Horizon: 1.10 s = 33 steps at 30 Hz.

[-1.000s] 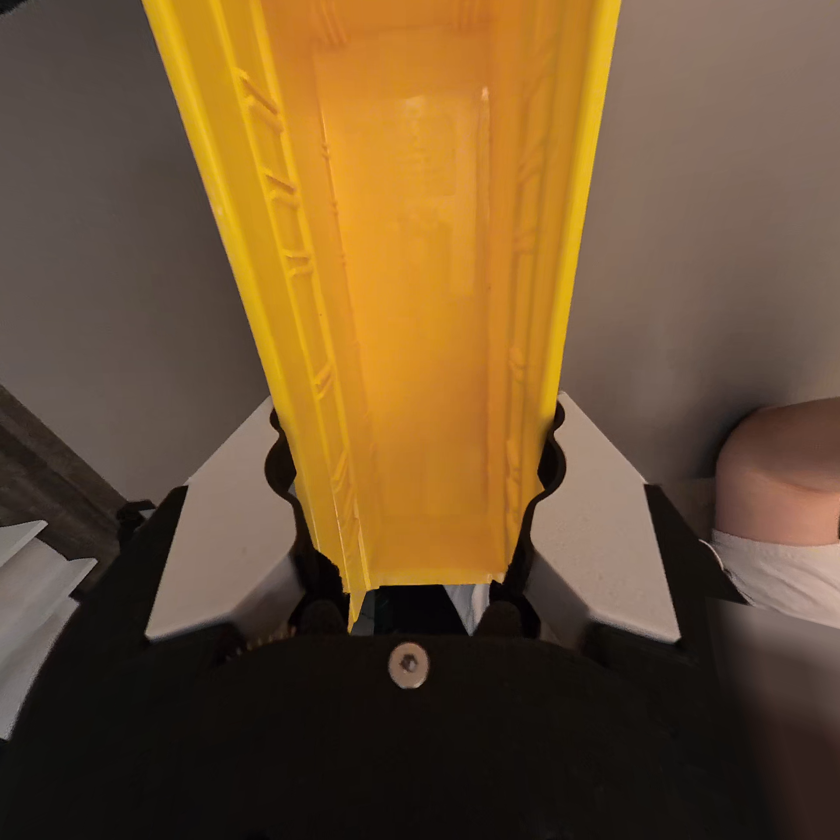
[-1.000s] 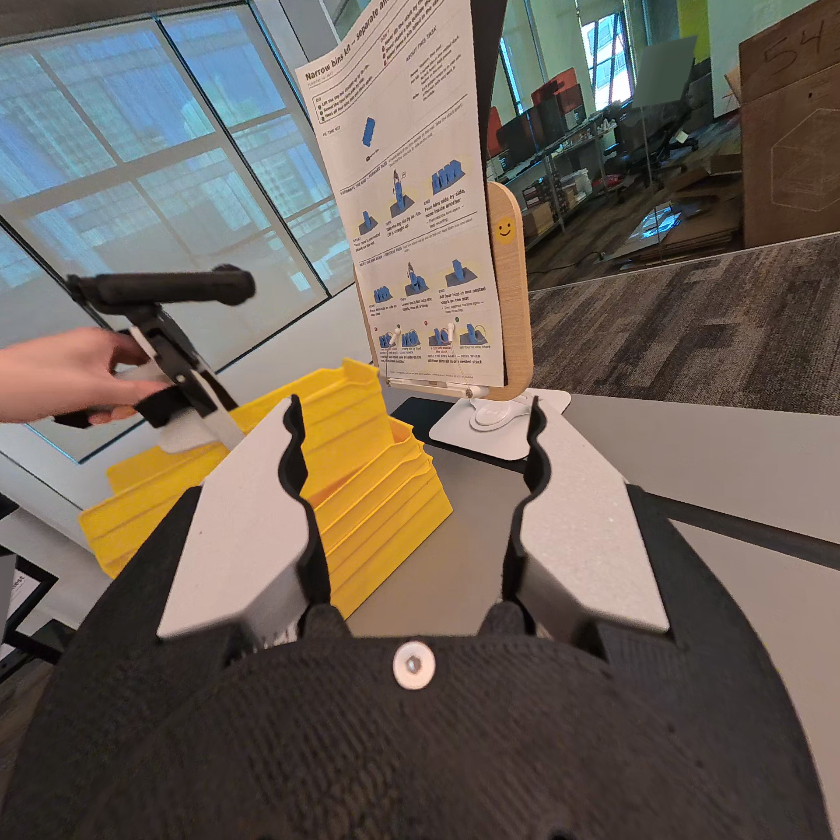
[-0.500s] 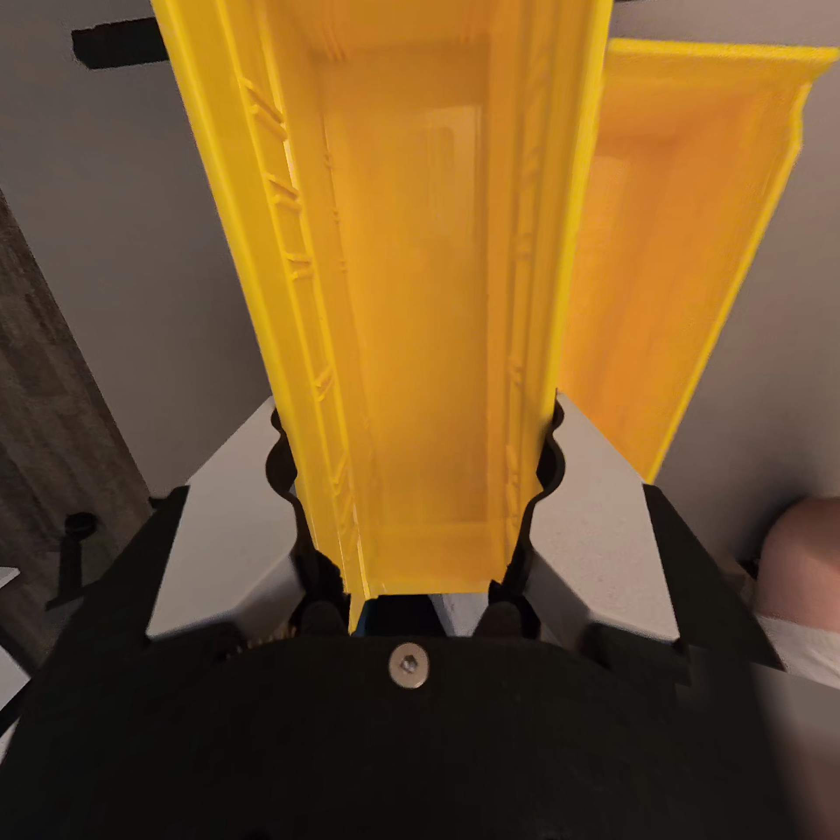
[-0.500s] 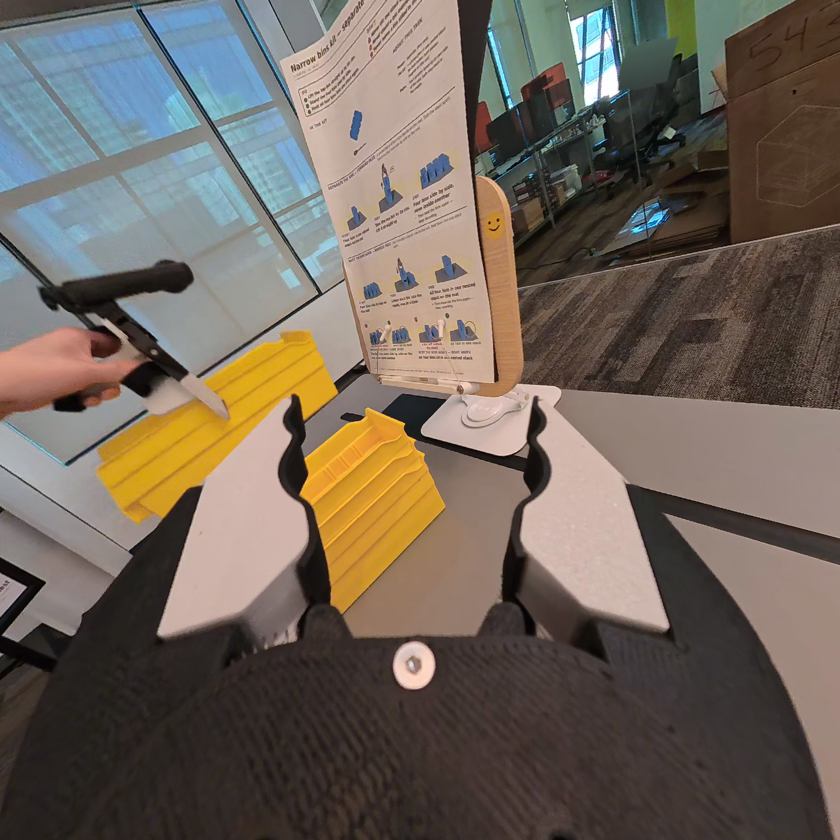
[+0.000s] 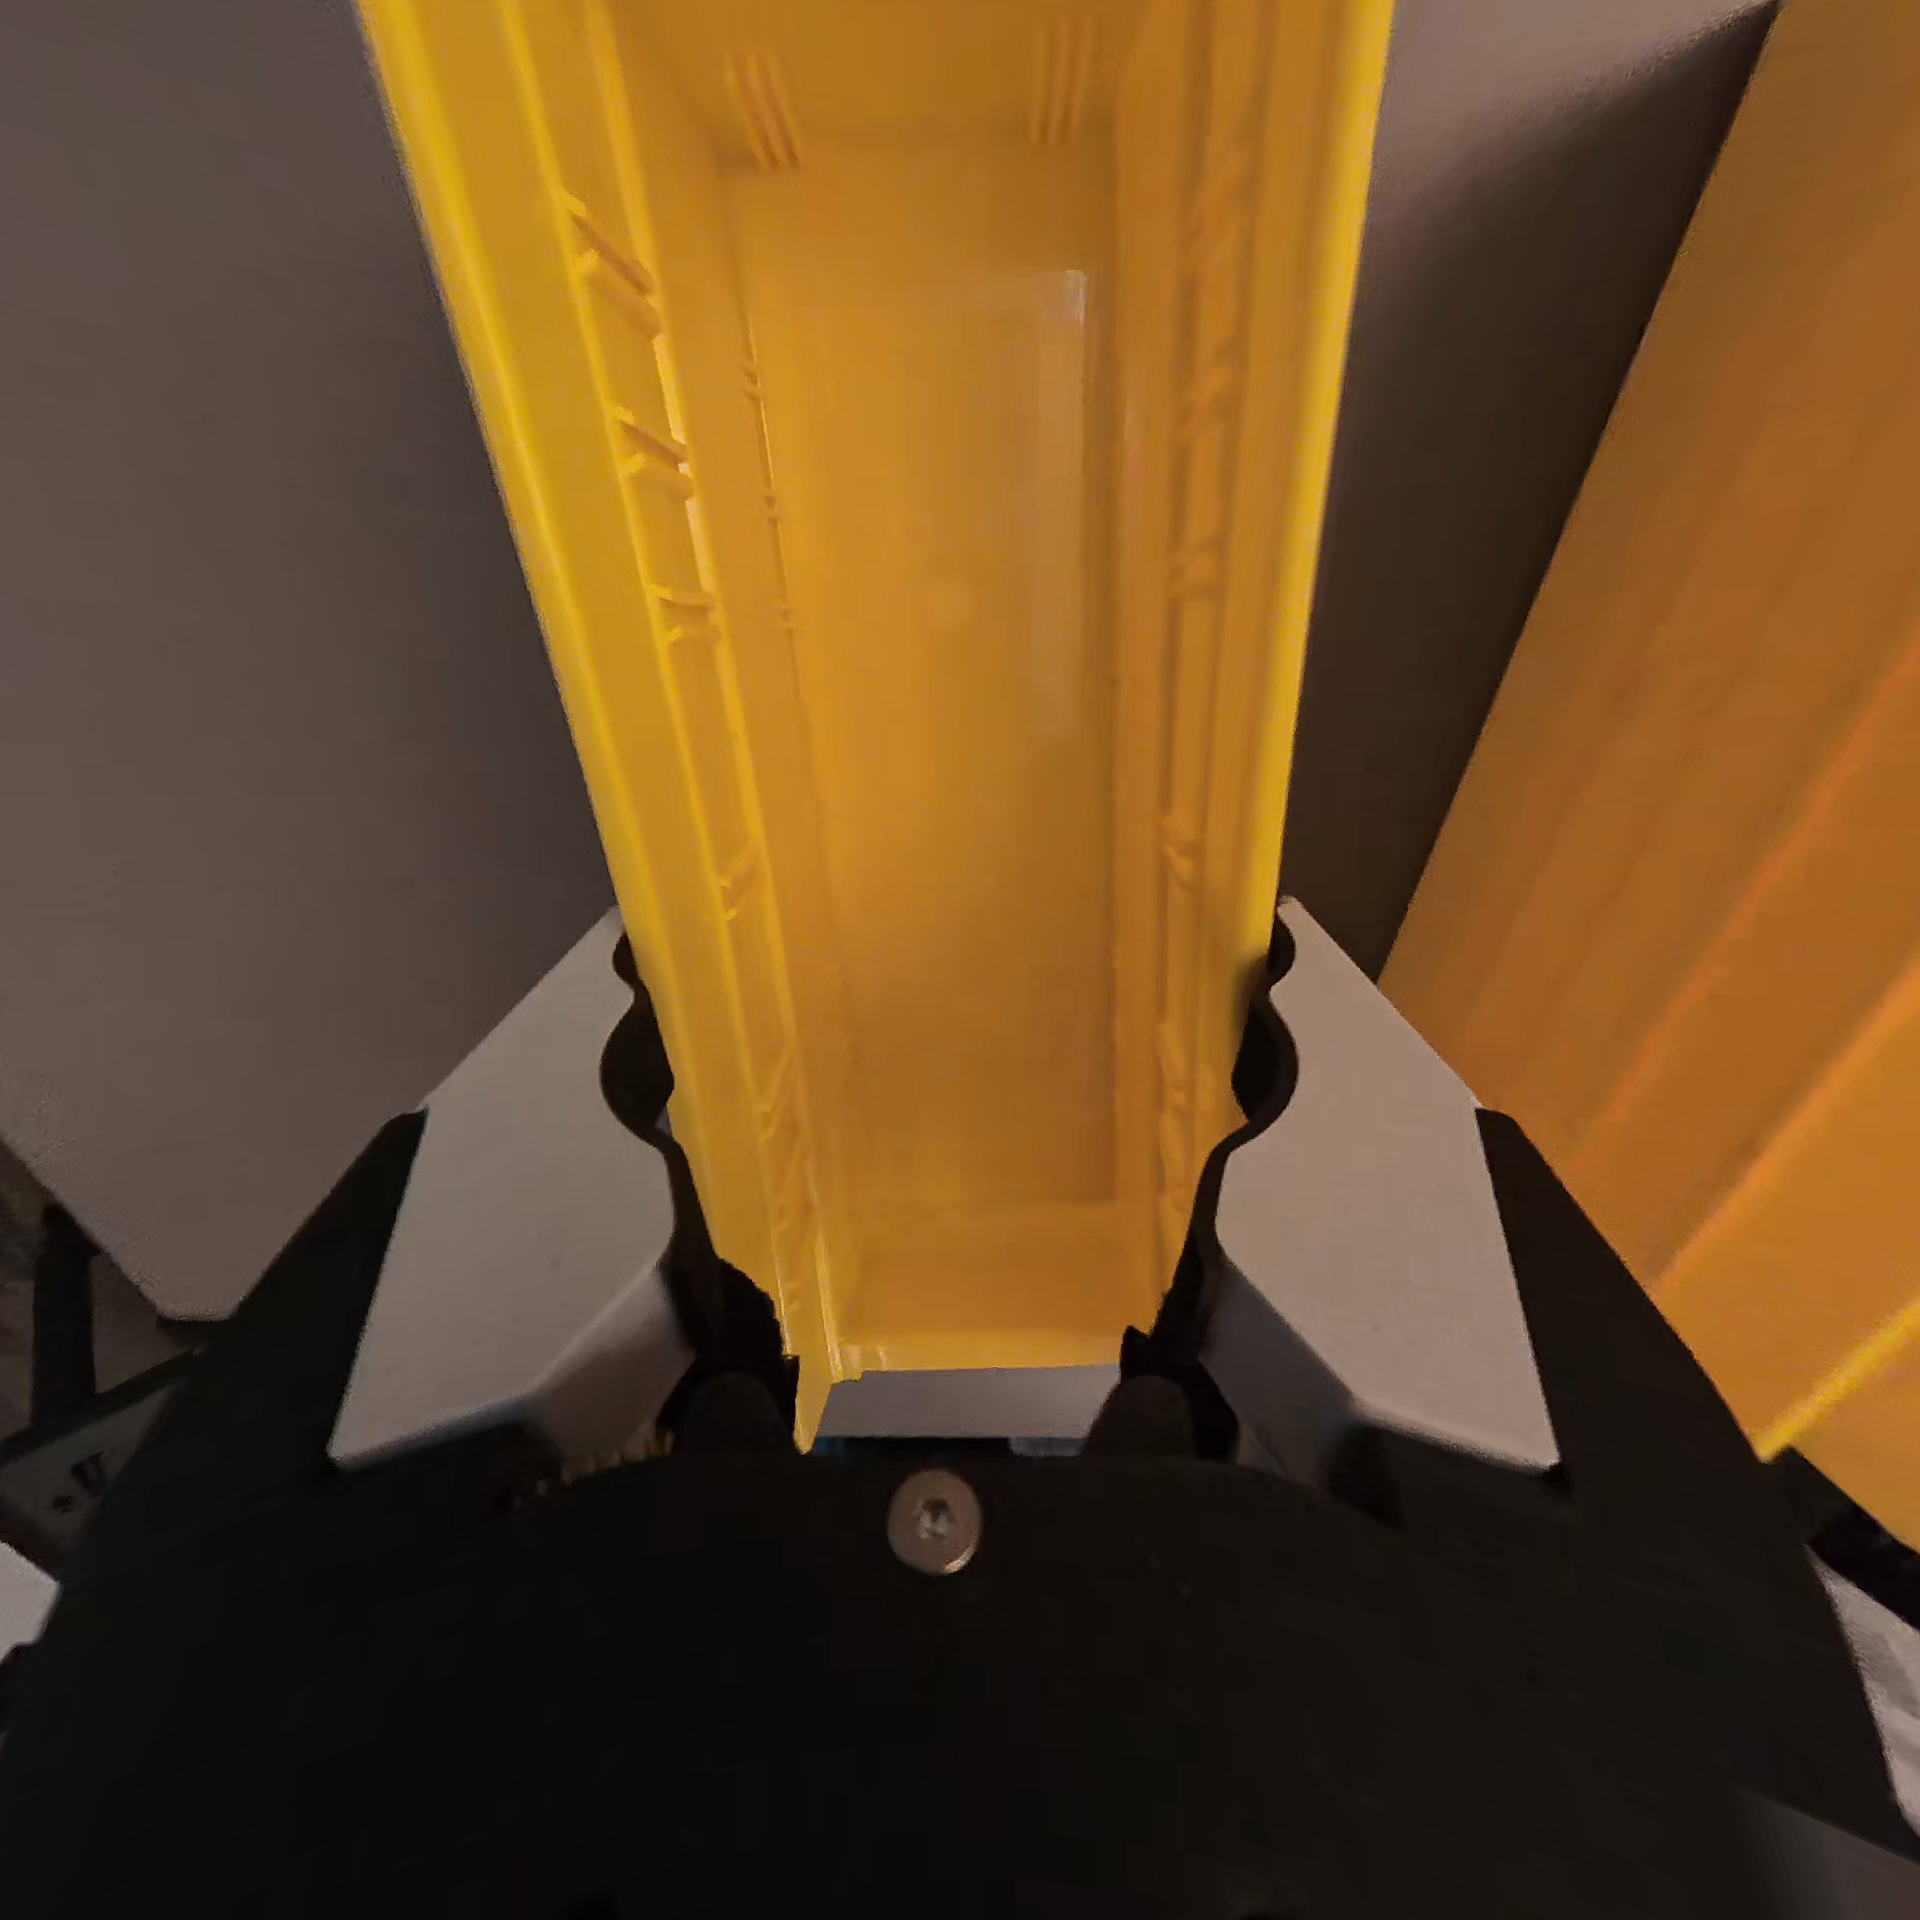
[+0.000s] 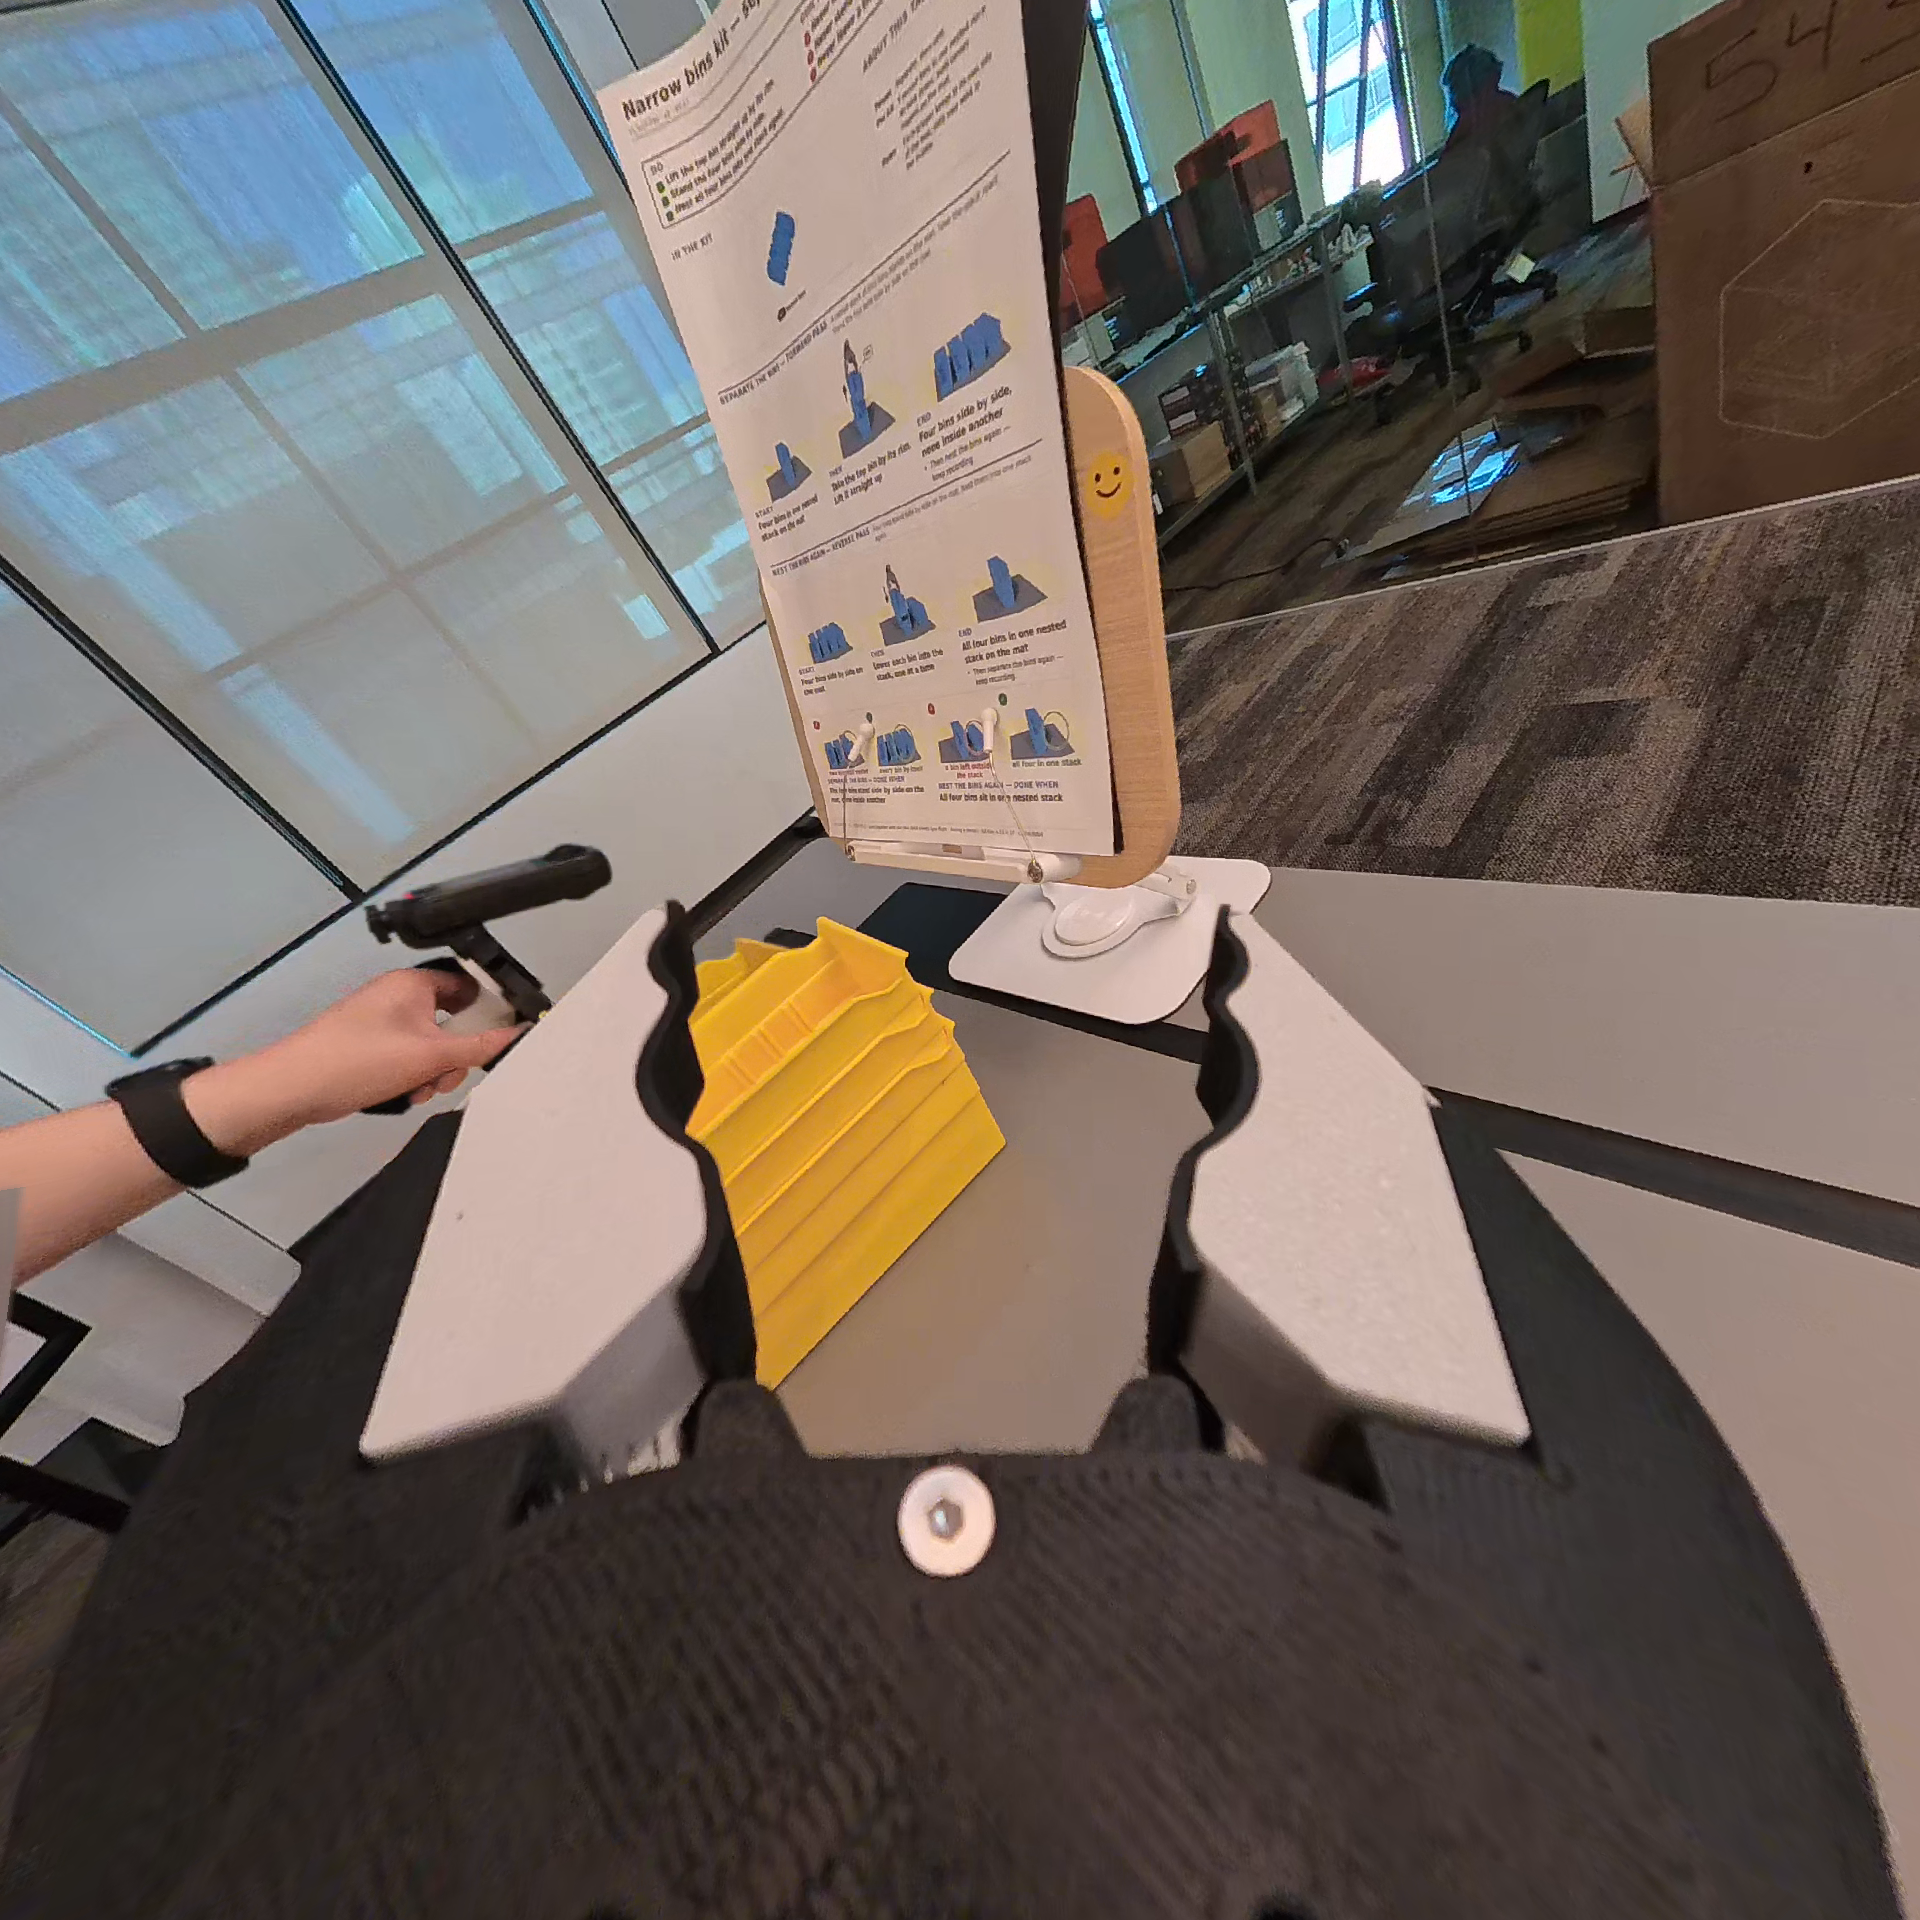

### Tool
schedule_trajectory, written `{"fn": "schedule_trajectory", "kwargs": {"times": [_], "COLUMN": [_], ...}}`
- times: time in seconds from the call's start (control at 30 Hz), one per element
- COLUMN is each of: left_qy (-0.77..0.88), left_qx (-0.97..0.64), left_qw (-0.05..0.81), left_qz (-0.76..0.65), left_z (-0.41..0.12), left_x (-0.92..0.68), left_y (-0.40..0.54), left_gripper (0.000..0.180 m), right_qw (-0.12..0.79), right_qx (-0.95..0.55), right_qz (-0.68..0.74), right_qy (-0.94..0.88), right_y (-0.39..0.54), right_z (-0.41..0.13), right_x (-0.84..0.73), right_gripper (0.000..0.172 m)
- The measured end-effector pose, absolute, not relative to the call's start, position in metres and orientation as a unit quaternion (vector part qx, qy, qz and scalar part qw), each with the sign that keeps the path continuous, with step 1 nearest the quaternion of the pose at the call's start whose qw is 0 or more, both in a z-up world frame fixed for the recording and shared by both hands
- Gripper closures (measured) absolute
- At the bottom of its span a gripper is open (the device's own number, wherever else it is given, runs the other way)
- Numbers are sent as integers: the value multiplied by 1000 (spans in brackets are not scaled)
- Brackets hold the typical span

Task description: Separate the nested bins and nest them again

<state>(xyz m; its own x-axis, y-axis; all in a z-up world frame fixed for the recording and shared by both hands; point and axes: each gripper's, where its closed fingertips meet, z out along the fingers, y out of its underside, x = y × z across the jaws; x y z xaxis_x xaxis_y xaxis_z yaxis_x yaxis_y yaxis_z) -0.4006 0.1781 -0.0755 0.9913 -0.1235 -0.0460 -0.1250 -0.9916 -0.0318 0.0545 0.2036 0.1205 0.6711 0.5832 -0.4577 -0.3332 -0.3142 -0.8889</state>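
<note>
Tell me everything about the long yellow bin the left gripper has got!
The yellow bin is a long, narrow trough of smooth, slightly see-through plastic, empty inside. Its side walls carry stepped ledges with little raised ribs, and a flat rim runs along each edge. The left gripper clamps its near end, black fingers pressing both outer walls. It points away from the camera, beside another yellow bin.

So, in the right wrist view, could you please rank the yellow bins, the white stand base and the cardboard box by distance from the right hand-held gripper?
1. Yellow bins, left between its fingers.
2. White stand base, behind them.
3. Cardboard box, far right.
</note>
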Motion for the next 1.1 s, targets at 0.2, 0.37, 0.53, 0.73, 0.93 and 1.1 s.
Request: {"fn": "schedule_trajectory", "kwargs": {"times": [0.2, 0.37, 0.53, 0.73, 0.93, 1.1], "left_qy": [66, 70, 85, 143, 102, 123], "left_qx": [-998, -996, -983, -964, -989, -990], "left_qw": [20, 60, 146, 132, 75, 56], "left_qz": [4, -20, -77, -183, -78, -41], "left_z": [-98, -80, -19, 4, -29, -25], "left_x": [-397, -384, -351, -247, -243, -233], "left_y": [180, 184, 194, 148, 144, 152], "left_gripper": [56, 56, 63, 49, 38, 46], "right_qw": [575, 572, 570, 567, 563, 562], "right_qx": [-713, -716, -719, -723, -724, -722], "right_qz": [392, 391, 389, 387, 390, 394], "right_qy": [-89, -85, -84, -78, -81, -90], "right_y": [206, 209, 211, 213, 210, 208], "right_z": [116, 113, 111, 107, 107, 109], "right_x": [53, 54, 54, 58, 57, 51], "right_gripper": [74, 74, 74, 74, 74, 74]}}
